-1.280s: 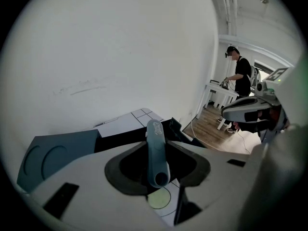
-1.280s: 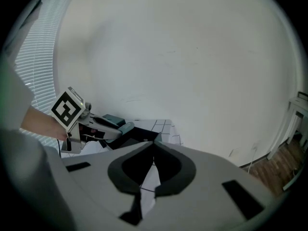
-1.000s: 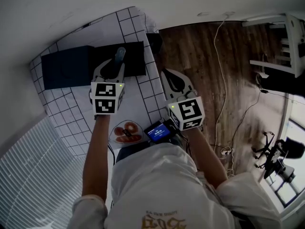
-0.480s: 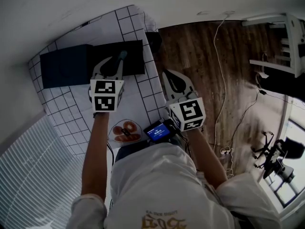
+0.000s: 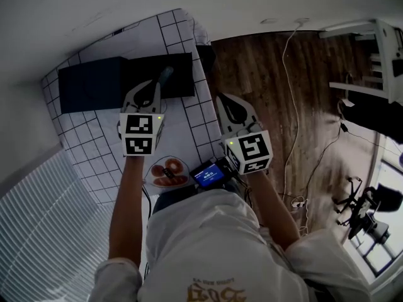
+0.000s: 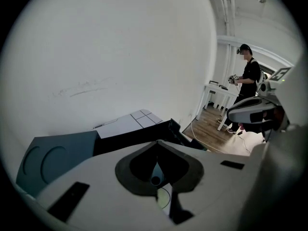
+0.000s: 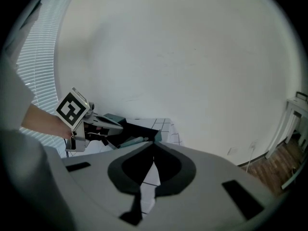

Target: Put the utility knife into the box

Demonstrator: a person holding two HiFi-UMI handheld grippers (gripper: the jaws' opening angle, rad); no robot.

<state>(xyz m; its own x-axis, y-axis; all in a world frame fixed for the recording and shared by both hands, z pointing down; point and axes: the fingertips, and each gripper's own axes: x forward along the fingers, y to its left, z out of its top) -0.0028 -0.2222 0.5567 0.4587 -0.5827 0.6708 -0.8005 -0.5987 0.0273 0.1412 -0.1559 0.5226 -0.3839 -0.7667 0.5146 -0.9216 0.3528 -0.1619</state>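
Left claw (image 6: pixel 156 143) is seen shut: its jaws have just been closing, and the pads are now pressed together along their whole line with nothing gripped between them. Just past its tips the knife (image 5: pixel 165 75) is seen, slanted, over the black box (image 5: pixel 179 83); whether it is touched by the tips cannot be told. A dark blue panel (image 5: pixel 88 85) is joined to the box on its left. Both are set on a gridded table (image 5: pixel 189 121). Right claw (image 7: pixel 154 144) is held beside the left one, clear of the box, likewise closed and empty. Nearer the body a plate (image 5: pixel 167 172) and a small lit screen (image 5: pixel 209 173) are seen, with wood floor (image 5: pixel 271 87) to the right.
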